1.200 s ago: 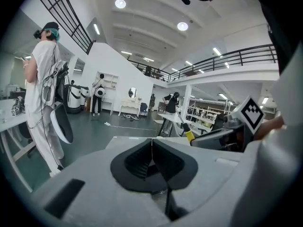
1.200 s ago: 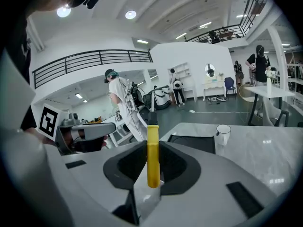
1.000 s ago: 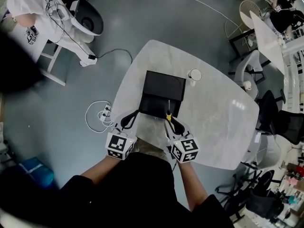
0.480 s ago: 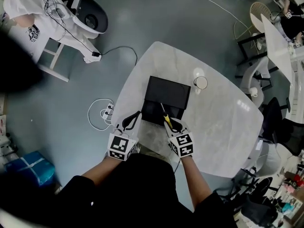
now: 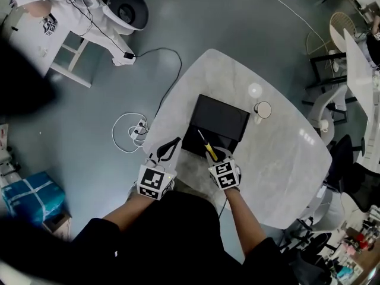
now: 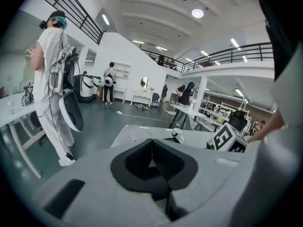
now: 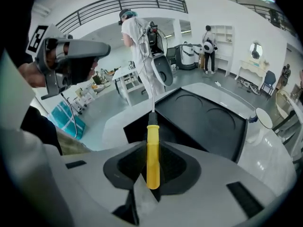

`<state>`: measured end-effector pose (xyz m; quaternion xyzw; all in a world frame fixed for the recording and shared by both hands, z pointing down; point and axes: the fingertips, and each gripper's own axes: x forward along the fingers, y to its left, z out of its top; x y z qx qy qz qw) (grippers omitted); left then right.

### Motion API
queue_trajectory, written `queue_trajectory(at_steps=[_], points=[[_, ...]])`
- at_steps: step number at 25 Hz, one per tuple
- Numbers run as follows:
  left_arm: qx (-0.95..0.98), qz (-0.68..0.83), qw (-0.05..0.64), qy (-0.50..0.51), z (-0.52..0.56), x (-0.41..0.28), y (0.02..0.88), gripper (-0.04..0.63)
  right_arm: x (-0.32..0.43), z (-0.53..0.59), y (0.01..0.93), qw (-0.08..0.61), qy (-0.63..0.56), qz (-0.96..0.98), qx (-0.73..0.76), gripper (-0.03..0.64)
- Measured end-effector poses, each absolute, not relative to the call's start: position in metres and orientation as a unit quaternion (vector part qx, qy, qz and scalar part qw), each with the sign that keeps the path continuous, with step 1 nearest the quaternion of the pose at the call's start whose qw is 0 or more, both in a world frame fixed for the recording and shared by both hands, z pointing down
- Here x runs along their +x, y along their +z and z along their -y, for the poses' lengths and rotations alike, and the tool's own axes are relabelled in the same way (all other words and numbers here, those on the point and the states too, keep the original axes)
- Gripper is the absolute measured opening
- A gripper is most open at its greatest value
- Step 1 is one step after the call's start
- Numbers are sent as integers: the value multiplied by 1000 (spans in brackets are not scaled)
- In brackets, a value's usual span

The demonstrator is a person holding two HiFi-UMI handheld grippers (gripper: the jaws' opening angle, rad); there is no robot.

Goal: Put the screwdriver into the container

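A screwdriver (image 5: pixel 208 150) with a yellow handle (image 7: pixel 152 155) and thin metal shaft is clamped between the pads of my right gripper (image 5: pixel 215 154) (image 7: pixel 152 167). Its shaft points forward and to the left, with the tip over the near part of the black container (image 5: pixel 221 119) (image 7: pixel 208 122). The container lies on the white marble table (image 5: pixel 279 165), just ahead of both grippers. My left gripper (image 5: pixel 167 149) (image 6: pixel 152 149) hovers at the container's near left corner, its pads pressed together with nothing between them.
A white cup (image 5: pixel 262 109) (image 7: pixel 262 118) stands to the right of the container. Cables (image 5: pixel 127 136) lie on the floor left of the table. Chairs (image 5: pixel 350 159) crowd the right side. A person in white (image 7: pixel 137 37) stands beyond the table's left edge.
The screwdriver's tip has swung from pointing straight ahead to leaning left, still over the container's near part. The right gripper sits slightly closer to the body. The left gripper holds its place.
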<state>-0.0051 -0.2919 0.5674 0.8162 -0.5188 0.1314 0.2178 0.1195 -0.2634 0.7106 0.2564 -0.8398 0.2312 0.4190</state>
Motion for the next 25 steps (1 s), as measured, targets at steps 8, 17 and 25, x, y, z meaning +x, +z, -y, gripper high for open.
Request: queue_trajectory(at_steps=[8,17,25], points=[[810,524,227,132,294,-12,576,17,117,258,758,478,230,820,214,77],[804,536,219,132,282,-17,574,17,126,258,791,521,199,810,181,77],[796,548,220,131,273,-19,572,17,123,258,805,535,198,803,174,77]])
